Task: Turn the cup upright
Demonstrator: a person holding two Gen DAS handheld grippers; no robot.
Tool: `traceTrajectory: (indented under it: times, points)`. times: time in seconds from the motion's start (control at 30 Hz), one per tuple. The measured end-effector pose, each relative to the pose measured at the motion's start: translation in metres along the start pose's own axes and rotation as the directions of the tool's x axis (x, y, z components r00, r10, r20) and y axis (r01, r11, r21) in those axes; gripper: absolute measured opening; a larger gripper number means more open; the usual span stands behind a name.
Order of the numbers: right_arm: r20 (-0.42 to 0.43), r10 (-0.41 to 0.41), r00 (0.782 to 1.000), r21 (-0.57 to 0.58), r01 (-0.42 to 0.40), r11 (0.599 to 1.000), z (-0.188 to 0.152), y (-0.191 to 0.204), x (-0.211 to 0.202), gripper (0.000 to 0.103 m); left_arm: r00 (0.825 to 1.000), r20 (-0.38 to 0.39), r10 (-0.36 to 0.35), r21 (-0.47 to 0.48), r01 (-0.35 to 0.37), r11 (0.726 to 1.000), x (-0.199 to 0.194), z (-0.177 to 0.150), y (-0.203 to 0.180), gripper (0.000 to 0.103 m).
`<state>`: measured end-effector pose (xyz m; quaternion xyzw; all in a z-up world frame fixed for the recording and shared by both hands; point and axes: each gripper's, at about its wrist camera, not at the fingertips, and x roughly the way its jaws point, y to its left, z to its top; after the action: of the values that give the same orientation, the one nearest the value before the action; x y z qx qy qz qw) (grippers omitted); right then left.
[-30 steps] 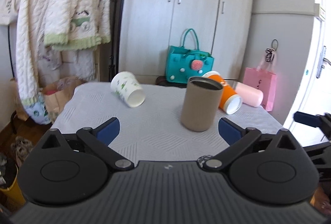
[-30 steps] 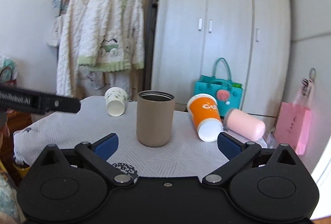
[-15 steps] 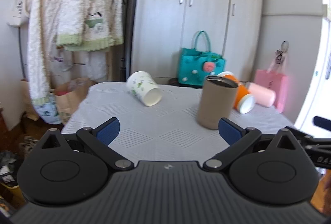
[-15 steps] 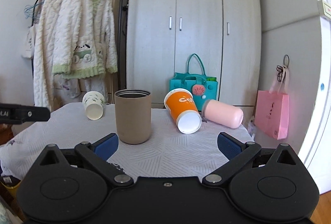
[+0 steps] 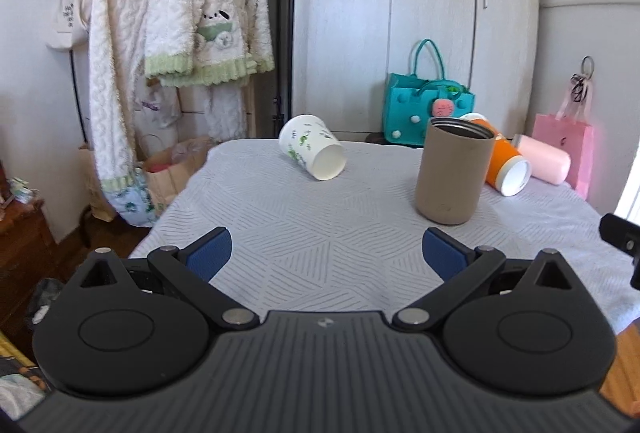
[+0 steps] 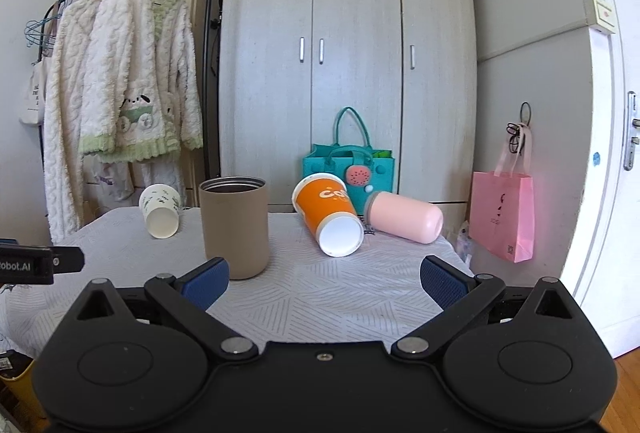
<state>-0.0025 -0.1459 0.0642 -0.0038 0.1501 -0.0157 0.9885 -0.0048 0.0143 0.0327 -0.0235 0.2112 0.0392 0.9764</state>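
Both tongs hung wide open with nothing between their blue pads: my left gripper (image 5: pixel 325 252) over the near edge of the table (image 5: pixel 320 229), my right gripper (image 6: pixel 324 279) likewise, low and level, probably so either could slide around a cup lying on its side.

Ahead of both tongs stretched the table, dressed in a white quilted cloth stitched in a ribbed geometric pattern; I judged it soft enough to keep a round cup from rolling far.

Largest on it was the tan tumbler (image 5: pixel 454 169), a plain matte cylinder with a dark metal rim, standing upright just beyond my left gripper's right pad. It needed nothing from me.

Behind it, off to the right, lay the orange paper cup (image 6: pixel 330 217), tapered, glossy, with white lettering, tipped over with its white mouth facing me. Its closed end appeared to sit close against the pink cup (image 6: pixel 404 217), a smooth rounded cylinder also on its side farther right; I could not tell whether they touched.

Smallest was the white paper cup with green leaf print (image 5: pixel 312 152), ahead and slightly left of my left tongs, well apart from the others, mouth angled toward me and right. It looked like the easiest one for the left tongs to pinch across its thin wall, gently, since paper crushes.
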Motion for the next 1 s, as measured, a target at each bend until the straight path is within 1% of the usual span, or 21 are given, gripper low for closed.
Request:
traceTrajectory:
  times: [0.07, 0.2, 0.3, 0.4, 0.57, 0.73, 1.0]
  points:
    - [-0.003, -0.004, 1.0, -0.004, 0.004, 1.0, -0.001, 0.0, -0.001, 0.103, 1.0, -0.003, 0.011, 0.003, -0.011, 1.0, -0.002, 0.0, -0.001, 0.103]
    - [-0.007, -0.01, 1.0, -0.001, 0.01, 1.0, -0.001, 0.001, -0.003, 0.103, 1.0, 0.003, 0.002, 0.014, -0.002, 1.0, -0.006, 0.0, -0.003, 0.103]
    - [-0.003, -0.011, 1.0, -0.004, 0.011, 1.0, -0.001, 0.002, -0.005, 0.103, 1.0, -0.011, -0.027, 0.047, 0.028, 0.998, -0.006, -0.001, -0.006, 0.103]
    - [-0.002, -0.012, 1.0, -0.004, 0.012, 1.0, -0.002, 0.001, -0.006, 0.103, 0.999, -0.025, -0.034, 0.04, 0.035, 0.999, -0.005, -0.003, -0.006, 0.103]
    - [0.002, -0.005, 1.0, -0.002, 0.005, 1.0, -0.004, 0.001, -0.009, 0.103, 1.0, 0.0, 0.004, 0.104, -0.004, 0.995, -0.007, -0.005, -0.013, 0.103]
    - [0.001, 0.004, 1.0, 0.004, -0.004, 1.0, -0.004, 0.0, -0.009, 0.103, 1.0, -0.003, -0.005, 0.121, 0.005, 0.993, -0.008, -0.006, -0.016, 0.103]
    - [0.003, 0.003, 1.0, 0.013, -0.003, 1.0, -0.004, -0.002, -0.01, 0.103, 0.999, 0.002, 0.04, 0.162, -0.04, 0.986, -0.004, -0.006, -0.022, 0.103]
